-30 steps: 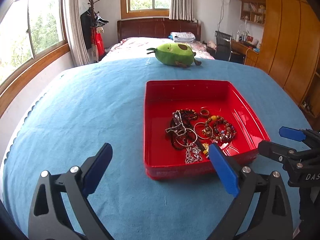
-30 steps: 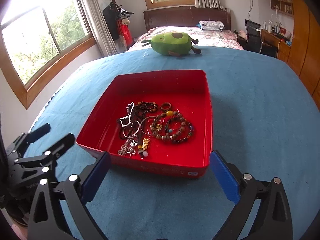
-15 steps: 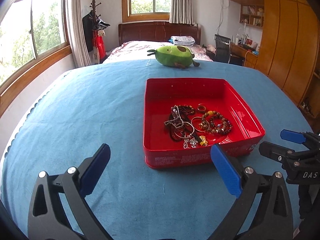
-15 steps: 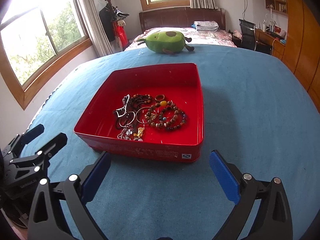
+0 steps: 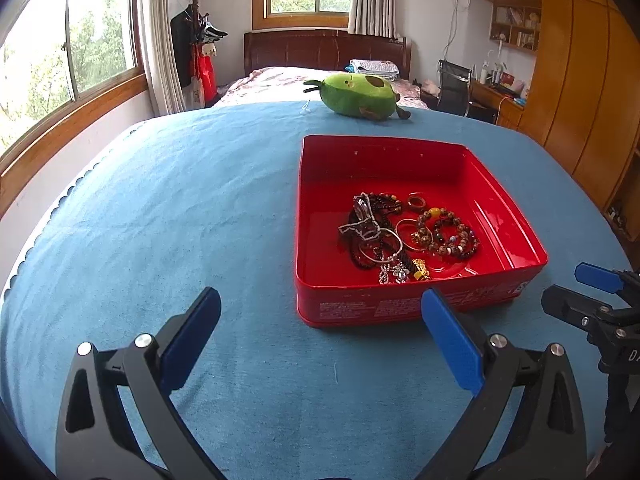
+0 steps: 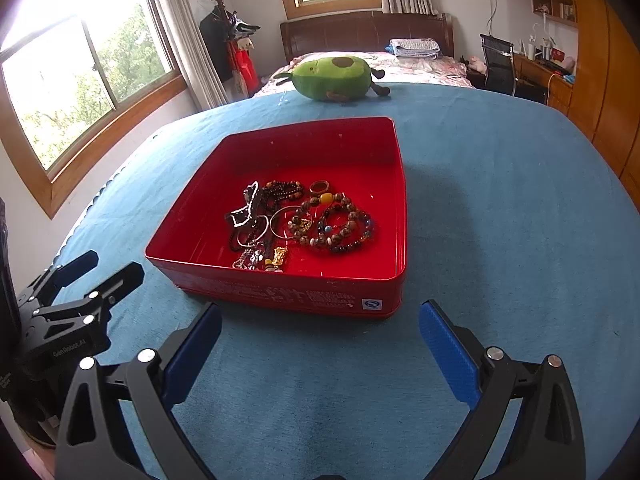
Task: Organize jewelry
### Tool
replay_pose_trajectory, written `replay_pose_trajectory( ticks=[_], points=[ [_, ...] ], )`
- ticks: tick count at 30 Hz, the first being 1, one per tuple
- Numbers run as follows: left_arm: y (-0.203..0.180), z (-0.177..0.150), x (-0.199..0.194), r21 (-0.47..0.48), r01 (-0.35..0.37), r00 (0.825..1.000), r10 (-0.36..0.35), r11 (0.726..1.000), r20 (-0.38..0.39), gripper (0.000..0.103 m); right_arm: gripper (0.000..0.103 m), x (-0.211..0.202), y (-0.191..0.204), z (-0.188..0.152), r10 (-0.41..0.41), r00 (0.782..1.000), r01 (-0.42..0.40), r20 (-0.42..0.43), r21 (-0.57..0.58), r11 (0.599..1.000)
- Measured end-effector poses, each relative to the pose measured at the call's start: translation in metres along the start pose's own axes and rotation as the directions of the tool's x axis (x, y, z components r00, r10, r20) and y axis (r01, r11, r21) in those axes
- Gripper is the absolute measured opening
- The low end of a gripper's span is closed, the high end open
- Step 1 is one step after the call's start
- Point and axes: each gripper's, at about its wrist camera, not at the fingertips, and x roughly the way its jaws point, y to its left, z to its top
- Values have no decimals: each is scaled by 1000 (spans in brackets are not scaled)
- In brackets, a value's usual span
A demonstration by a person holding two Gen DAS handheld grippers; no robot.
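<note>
A red tin tray sits on a blue tablecloth. A tangle of jewelry lies in it: beaded bracelets, silver bangles, a dark bead necklace, a ring and a gold charm. My left gripper is open and empty, in front of the tray's near left corner. My right gripper is open and empty, in front of the tray's near side. Each gripper shows in the other's view.
A green avocado plush toy lies at the far edge of the table. Behind it are a bed, windows, a coat rack, a desk with chair and wooden wardrobes on the right.
Both grippers have drawn back from the tray and lowered slightly; the tray looks farther away in both views. The jewelry has not moved. Both stay open.
</note>
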Motion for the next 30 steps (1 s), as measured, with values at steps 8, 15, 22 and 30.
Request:
replay_pose_trajectory(
  ticks=[8, 15, 22, 30],
  points=[
    [0, -1, 2, 12, 4, 1000, -4, 1000, -4, 100, 99, 0, 0, -1, 2, 1000, -2, 1, -4, 1000],
    [1, -2, 1, 13, 14, 1000, -14, 1000, -6, 100, 99, 4, 0, -1, 4, 1000, -4, -4, -9, 1000],
    [0, -2, 0, 19, 16, 1000, -16, 1000, -9, 100, 99, 5, 0, -1, 8, 1000, -8, -6, -8, 1000],
    [0, -2, 0, 16, 17, 1000, -17, 1000, -10, 100, 99, 8, 1, -1, 10, 1000, -10, -11, -10, 1000]
  ],
)
